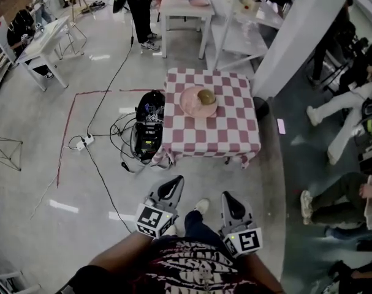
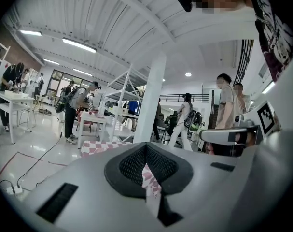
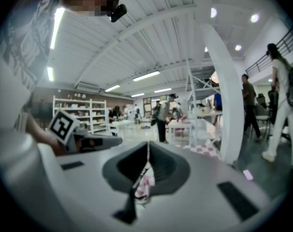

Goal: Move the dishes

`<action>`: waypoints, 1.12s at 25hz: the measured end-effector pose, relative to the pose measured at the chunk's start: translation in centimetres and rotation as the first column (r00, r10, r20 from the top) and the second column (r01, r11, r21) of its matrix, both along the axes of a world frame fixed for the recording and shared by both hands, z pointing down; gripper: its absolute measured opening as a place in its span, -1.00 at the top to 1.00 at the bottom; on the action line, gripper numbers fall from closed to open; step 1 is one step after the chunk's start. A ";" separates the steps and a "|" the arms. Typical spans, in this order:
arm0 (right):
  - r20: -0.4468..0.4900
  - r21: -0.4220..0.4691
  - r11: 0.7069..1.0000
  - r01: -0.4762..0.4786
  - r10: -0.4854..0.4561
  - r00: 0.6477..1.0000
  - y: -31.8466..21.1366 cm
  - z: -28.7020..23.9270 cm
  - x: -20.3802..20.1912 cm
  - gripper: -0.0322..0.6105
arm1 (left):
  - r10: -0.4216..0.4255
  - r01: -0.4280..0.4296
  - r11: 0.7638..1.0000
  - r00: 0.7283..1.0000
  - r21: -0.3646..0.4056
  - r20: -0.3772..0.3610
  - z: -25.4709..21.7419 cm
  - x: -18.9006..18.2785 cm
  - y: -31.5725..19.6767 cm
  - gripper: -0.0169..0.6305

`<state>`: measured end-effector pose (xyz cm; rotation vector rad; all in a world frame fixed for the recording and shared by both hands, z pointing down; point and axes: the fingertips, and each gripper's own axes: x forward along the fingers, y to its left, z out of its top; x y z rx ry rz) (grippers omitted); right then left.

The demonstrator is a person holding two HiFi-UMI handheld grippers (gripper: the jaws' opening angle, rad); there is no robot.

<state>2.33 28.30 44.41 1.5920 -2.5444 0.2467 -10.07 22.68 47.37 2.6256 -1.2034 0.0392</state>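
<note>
A pink plate with a brownish round thing on it rests on a small table covered in a red and white checked cloth, in the middle of the head view. My left gripper and right gripper are held close to my body at the bottom, well short of the table. Both are shut with nothing between the jaws. The checked table shows over the left gripper in the left gripper view. In the right gripper view the right gripper has a strip of the checked cloth beyond it.
A black case with cables stands on the floor left of the table. A white pillar rises behind it on the right. White tables stand farther back. People sit and stand along the right side and at the back.
</note>
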 end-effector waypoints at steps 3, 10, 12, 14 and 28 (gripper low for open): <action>-0.004 -0.004 1.000 -0.001 0.001 1.000 -1.2 0.1 0.9 0.79 | 0.009 -0.009 1.000 1.000 -0.013 -0.005 0.0 1.3 -1.1 0.87; 0.011 -0.015 1.000 -0.021 0.021 1.000 -4.2 0.3 3.5 0.79 | 0.004 -0.004 1.000 1.000 -0.012 0.009 0.5 3.2 -4.1 0.87; 0.014 -0.017 1.000 -0.024 0.024 1.000 -5.2 0.4 4.3 0.79 | 0.000 0.000 1.000 1.000 -0.014 0.011 0.6 3.8 -5.1 0.87; 0.019 -0.018 1.000 -0.024 0.024 1.000 -6.2 0.5 5.0 0.79 | -0.002 0.002 1.000 1.000 -0.013 0.014 0.7 4.4 -6.0 0.87; 0.038 -0.010 1.000 0.020 -0.019 0.999 -11.9 0.7 9.1 0.79 | -0.054 0.054 0.998 0.998 -0.018 0.034 0.7 7.8 -11.0 0.87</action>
